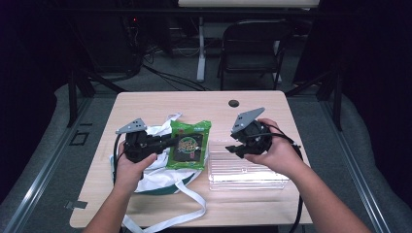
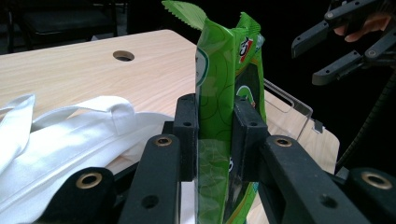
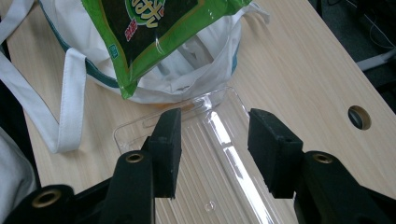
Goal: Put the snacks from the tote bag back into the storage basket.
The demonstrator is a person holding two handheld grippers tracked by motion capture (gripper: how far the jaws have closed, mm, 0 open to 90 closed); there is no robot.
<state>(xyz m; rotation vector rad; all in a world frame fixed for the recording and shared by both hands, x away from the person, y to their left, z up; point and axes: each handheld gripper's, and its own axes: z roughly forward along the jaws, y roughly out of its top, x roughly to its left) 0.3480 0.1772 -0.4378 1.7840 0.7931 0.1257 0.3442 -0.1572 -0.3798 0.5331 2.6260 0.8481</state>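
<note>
One green snack packet (image 1: 189, 144), one white cloth bag (image 1: 158, 170) and one clear plastic tray (image 1: 245, 171) are at the table (image 1: 204, 104). Two grippers are in hand, a left gripper (image 1: 171, 141) and a right gripper (image 1: 232, 147). One folding chair (image 1: 252, 46) stands behind.

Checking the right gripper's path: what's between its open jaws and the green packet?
In the right gripper view, the clear plastic tray and the white bag's rim lie between the right gripper and the green packet.

Left claw (image 2: 215, 135) clamped closed, right claw (image 3: 215, 149) spread.
</note>
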